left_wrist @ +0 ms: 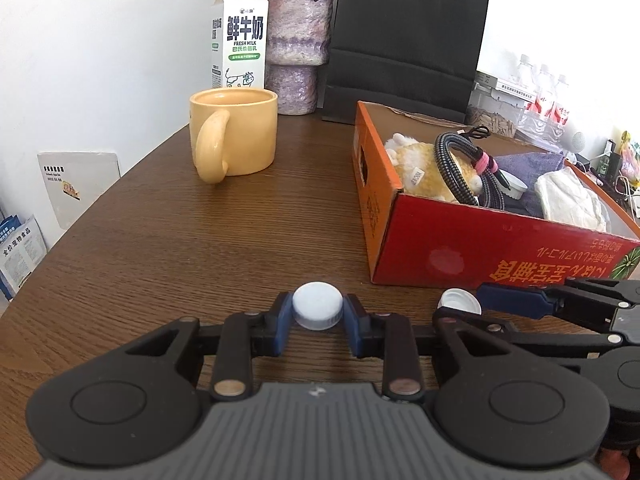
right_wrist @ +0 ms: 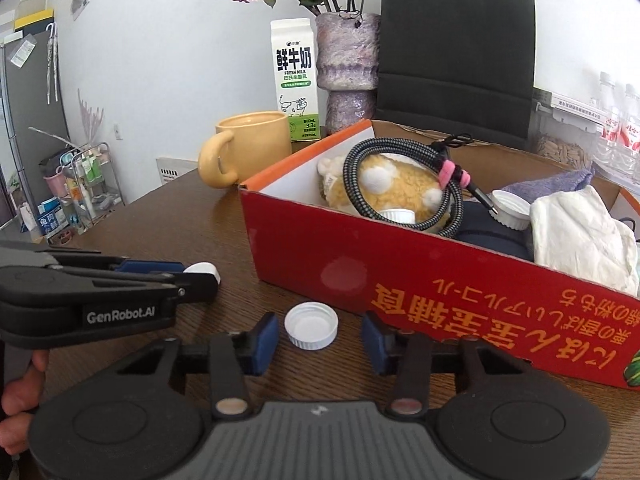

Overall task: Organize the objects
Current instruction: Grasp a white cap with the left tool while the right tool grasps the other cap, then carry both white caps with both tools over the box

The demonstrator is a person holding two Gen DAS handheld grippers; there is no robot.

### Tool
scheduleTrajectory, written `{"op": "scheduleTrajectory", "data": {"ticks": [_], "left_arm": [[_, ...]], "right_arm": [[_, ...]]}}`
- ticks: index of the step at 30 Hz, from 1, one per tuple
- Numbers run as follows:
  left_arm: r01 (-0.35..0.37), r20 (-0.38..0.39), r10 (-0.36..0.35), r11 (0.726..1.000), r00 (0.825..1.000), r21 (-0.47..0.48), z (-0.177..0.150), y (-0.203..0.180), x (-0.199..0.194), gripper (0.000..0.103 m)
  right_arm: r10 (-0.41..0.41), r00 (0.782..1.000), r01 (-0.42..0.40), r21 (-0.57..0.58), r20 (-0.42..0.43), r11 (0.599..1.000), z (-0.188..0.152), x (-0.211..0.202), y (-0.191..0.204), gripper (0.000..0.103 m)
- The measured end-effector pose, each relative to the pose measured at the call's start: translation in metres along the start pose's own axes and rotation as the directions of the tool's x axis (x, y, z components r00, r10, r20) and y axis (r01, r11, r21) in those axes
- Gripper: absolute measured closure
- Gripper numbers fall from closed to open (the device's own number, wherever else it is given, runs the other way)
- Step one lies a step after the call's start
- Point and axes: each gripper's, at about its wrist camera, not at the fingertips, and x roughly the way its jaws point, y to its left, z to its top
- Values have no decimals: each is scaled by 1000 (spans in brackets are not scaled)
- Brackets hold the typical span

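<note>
Your left gripper [left_wrist: 318, 312] pinches a cap [left_wrist: 318, 310]; your right gripper [right_wrist: 320, 336] straddles another cap [right_wrist: 311, 325], pads clear. The box [right_wrist: 400, 280] holds a plush [right_wrist: 400, 184] and cable [right_wrist: 436, 204].

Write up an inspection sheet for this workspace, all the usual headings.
Surface: brown wooden table.
Job's things: left cap and right cap, both white, in front of the red box; the box holds a plush toy and cloths.
Clutter: yellow mug, milk carton, vase, black bag.
Tongs: left tongs shut on the left cap; right tongs open around the right cap.
Cables: braided cable coiled in the box.
Surroundings: white wall, water bottles.
</note>
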Motion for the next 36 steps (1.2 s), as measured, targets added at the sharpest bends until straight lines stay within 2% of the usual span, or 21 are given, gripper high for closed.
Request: {"op": "scheduleTrajectory", "data": {"ticks": [1,2,11,17,21,28,36], "left_arm": [[1,1,-1,1000,1000,-2,0,0,0,74],[1,2,-1,1000,1000,-2,0,0,0,74],[-15,13,15,1000,1000,-21,-1,2,-2,74],[-42,36,43,999,998,-30,1,1,-7,74],[-36,54,39,998,998,-54,4,-1,-16,74],[-19,111,22,1000,994,-24,16,-28,-35,74],[5,159,-9,1000,987,26,38,-67,-43,74]], "right_arm": [[2,1000,-2,-3,1,1000,0,1,2,74],[5,1000,-5,-5,2,1000,0,1,3,75],[15,997,-14,-16,78,1000,-1,-14,5,75],[16,991,-12,-33,135,999,-3,-26,5,76],[24,984,-22,-15,177,1000,0,-37,-1,76],[17,966,-21,15,257,1000,6,-58,-18,75],[-41,943,20,66,331,998,11,-75,-56,75]]}}
